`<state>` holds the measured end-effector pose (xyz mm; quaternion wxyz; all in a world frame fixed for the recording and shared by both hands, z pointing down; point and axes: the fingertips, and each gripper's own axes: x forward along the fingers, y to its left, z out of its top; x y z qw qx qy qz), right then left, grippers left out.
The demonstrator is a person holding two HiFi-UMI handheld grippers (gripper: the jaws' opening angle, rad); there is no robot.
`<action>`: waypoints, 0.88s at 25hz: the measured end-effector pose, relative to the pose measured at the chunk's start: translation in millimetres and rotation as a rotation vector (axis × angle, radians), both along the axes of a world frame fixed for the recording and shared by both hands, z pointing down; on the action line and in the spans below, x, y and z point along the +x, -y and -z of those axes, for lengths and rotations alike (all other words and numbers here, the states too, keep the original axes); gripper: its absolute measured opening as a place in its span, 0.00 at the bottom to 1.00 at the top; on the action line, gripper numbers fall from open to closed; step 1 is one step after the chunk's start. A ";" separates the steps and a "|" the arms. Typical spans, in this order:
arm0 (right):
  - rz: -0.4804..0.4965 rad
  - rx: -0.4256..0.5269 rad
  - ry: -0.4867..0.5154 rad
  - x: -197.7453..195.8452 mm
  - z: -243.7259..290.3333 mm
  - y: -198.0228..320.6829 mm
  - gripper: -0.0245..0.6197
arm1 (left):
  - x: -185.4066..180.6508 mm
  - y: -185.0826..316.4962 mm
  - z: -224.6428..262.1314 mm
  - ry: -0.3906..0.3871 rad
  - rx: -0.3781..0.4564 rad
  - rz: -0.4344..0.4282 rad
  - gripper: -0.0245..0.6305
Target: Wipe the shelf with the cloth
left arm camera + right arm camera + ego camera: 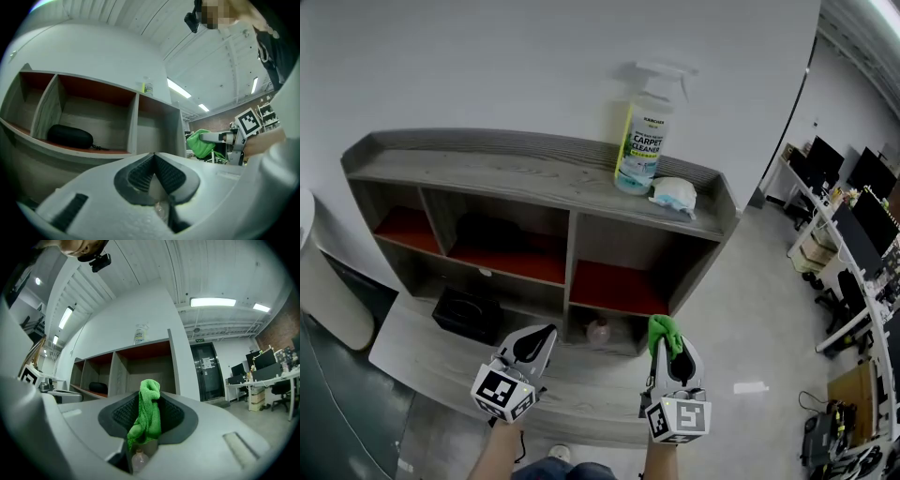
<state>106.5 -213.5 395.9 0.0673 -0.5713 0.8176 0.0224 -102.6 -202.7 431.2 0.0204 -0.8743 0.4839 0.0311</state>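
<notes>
A grey wooden shelf unit (516, 173) with red-floored compartments stands against the white wall. My right gripper (664, 339) is shut on a green cloth (663, 332), held low in front of the unit's right compartment. The cloth (149, 412) sticks up between the jaws in the right gripper view and shows as a green bunch (201, 143) in the left gripper view. My left gripper (546, 337) is shut with nothing between its jaws (154, 173), low before the middle compartments.
On the shelf top stand a carpet cleaner spray bottle (643, 137) and a crumpled white cloth (674, 195). A black case (69, 136) lies in a middle compartment, a black box (467, 314) lower left. Desks with monitors (848, 202) stand far right.
</notes>
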 end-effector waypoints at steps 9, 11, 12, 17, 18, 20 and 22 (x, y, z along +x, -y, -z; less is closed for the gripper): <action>-0.019 0.016 -0.035 -10.2 13.9 32.4 0.22 | 4.0 29.2 7.2 -0.016 0.009 -0.008 0.04; -0.019 0.020 -0.043 -14.5 16.6 40.3 0.22 | 5.3 34.0 8.8 -0.009 0.009 -0.008 0.04; -0.021 0.020 -0.048 -16.2 17.6 44.1 0.22 | 6.4 35.4 10.0 -0.009 0.010 -0.007 0.04; -0.019 0.059 -0.091 -34.5 26.3 68.0 0.22 | 6.1 43.8 16.2 -0.014 0.028 0.007 0.04; -0.017 0.063 -0.092 -37.7 27.6 72.6 0.22 | 6.6 45.1 15.4 -0.014 0.027 0.006 0.04; -0.004 0.070 -0.097 -46.2 29.5 82.1 0.22 | 6.0 47.8 13.7 -0.015 0.023 0.012 0.04; 0.023 0.080 -0.115 -60.4 31.6 92.7 0.22 | 3.0 49.7 13.4 -0.015 0.022 0.023 0.04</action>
